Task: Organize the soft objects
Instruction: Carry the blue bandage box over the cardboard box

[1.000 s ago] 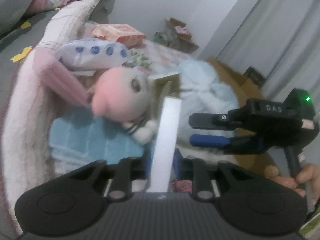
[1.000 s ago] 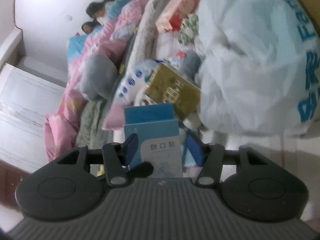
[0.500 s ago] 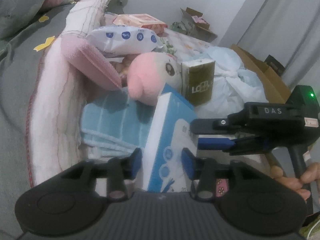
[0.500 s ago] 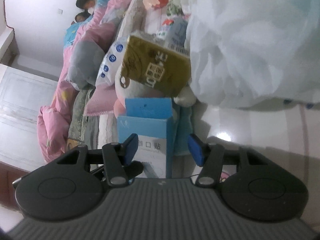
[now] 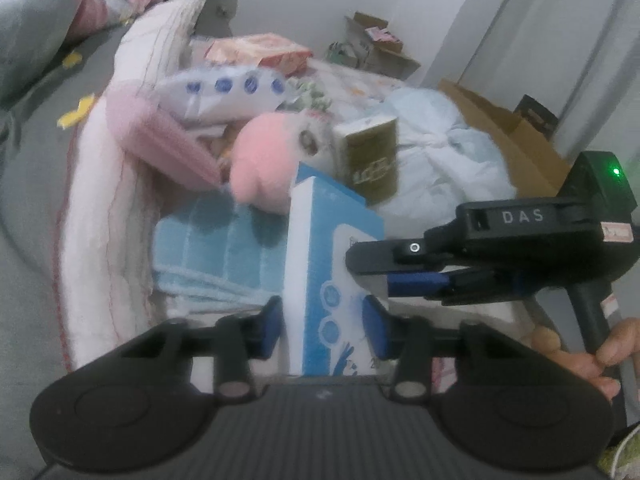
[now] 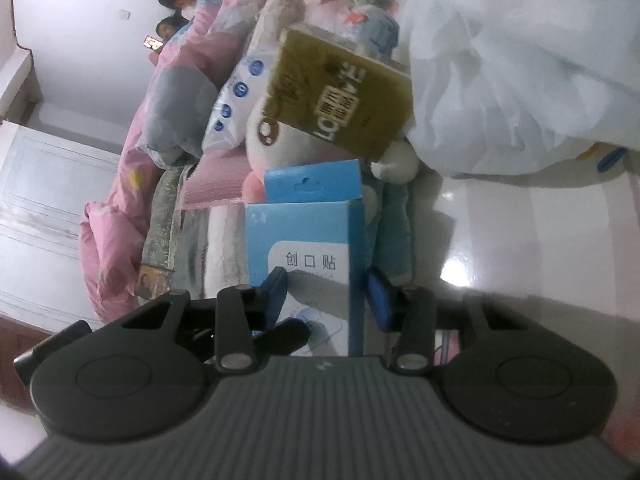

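A blue and white box (image 5: 332,272) stands between the fingers of my left gripper (image 5: 322,320), whose jaws sit wide beside it. The same box (image 6: 308,256) also lies between the open jaws of my right gripper (image 6: 328,296), which comes in from the right in the left wrist view (image 5: 372,268). Behind the box lie a pink and white plush toy (image 5: 268,160), a folded blue towel (image 5: 216,248), a gold tissue pack (image 5: 370,160) and a white pack with blue dots (image 5: 228,92).
A pale blue plastic bag (image 5: 444,160) and a cardboard box (image 5: 516,136) lie at the right. A pink-striped blanket edge (image 5: 104,220) and grey bedding (image 5: 28,160) lie at the left. An orange pack (image 5: 260,50) lies further back. Glossy floor (image 6: 500,232) shows in the right wrist view.
Both grippers have opened around the blue box over the last second. The left wrist view has drawn back and turned, so the box's front face now shows.
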Demonstrator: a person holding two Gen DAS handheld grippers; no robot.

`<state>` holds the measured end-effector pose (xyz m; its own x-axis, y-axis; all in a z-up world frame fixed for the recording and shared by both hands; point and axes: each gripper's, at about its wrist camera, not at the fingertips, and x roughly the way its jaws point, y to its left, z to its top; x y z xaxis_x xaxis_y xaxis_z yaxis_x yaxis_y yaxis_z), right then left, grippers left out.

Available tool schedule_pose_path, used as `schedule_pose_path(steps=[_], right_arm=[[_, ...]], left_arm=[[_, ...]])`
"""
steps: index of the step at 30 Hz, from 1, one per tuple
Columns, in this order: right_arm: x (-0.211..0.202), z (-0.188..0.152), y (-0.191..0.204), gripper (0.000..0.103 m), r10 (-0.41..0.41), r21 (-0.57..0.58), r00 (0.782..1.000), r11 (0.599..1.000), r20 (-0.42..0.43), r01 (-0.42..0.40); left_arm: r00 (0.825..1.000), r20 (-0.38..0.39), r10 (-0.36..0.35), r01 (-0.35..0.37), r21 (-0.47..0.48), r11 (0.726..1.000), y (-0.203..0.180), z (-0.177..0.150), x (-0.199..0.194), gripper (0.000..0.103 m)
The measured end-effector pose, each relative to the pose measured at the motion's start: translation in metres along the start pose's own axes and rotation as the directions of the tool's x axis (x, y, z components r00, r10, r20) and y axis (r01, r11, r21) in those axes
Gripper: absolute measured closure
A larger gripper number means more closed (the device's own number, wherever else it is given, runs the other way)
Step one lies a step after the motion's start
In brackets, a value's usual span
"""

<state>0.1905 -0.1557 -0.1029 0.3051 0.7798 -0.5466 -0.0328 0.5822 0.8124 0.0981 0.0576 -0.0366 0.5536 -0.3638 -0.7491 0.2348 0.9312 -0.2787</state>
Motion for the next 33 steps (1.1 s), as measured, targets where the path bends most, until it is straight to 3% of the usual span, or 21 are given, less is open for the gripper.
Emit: schedule_pose_path(steps=[7, 15, 21, 25, 30, 33], right_arm=[[-0.043, 0.002, 0.024, 0.061, 0.043, -0.052, 0.997, 0.998, 0.065, -0.04], [-0.126, 0.03, 0.037, 0.061, 0.08, -0.092, 0.976, 0.994, 0.204, -0.063], [-0.2, 0.066, 0.013, 0.06, 0.018, -0.052, 0.952, 0.999, 0.307, -0.003], [-0.249, 0.098, -0.023, 0.059, -0.045, 0.021, 0.936, 0.999, 0.348, 0.041], [-0.286, 0.14, -0.075, 0.059, -0.137, 0.101, 0.926, 0.989, 0.352, 0.108], [-0.297, 0.173, -0.106, 0.058, -0.19, 0.141, 0.927, 0.978, 0.324, 0.151]], left_arm=[[0.998, 0.063, -0.009, 0.006, 0.058, 0.998, -0.025, 0.017, -0.034, 0.059], [0.991, 0.103, -0.087, 0.062, 0.221, 0.973, -0.087, 0.074, -0.042, 0.06], [0.984, 0.032, -0.175, 0.157, 0.306, 0.939, -0.159, 0.124, 0.003, 0.06], [0.969, -0.052, -0.241, 0.245, 0.316, 0.917, -0.208, 0.159, 0.051, 0.06], [0.948, -0.16, -0.275, 0.311, 0.288, 0.906, -0.259, 0.189, 0.12, 0.059], [0.943, -0.207, -0.261, 0.314, 0.285, 0.906, -0.279, 0.2, 0.159, 0.058]])
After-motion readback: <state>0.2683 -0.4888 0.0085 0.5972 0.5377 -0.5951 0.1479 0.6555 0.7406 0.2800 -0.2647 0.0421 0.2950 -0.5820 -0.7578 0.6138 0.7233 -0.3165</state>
